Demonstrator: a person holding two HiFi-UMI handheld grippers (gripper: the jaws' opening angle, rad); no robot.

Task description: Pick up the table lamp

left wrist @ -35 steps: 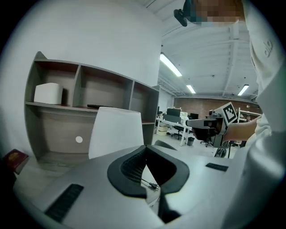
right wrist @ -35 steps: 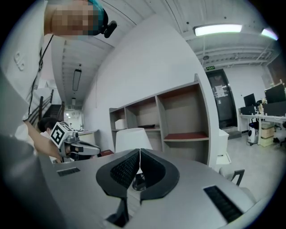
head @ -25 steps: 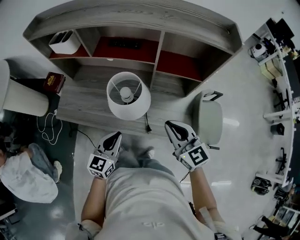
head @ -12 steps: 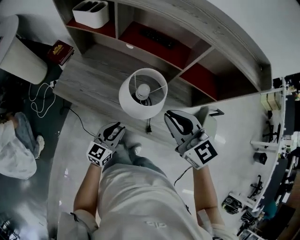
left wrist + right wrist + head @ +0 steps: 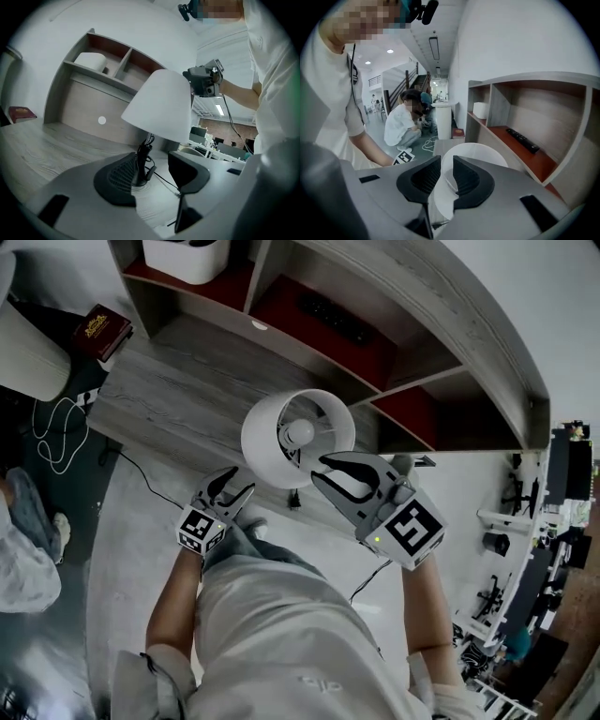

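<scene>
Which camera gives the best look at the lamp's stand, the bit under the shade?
The left gripper view: the dark stand shows side-on beneath the white shade. The head view looks down into the shade at the bulb, hiding the stand. The right gripper view shows only the shade's rim.

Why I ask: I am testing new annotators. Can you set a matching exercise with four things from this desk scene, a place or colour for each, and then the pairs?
Things:
1. table lamp
2. book
3. remote control
4. white container

Places or colours:
A. in the left compartment of the shelf
B. dark red cover
C. standing on the desk top
D. lying in the middle, red-floored compartment

Pairs: 1-C, 2-B, 3-D, 4-A
</scene>
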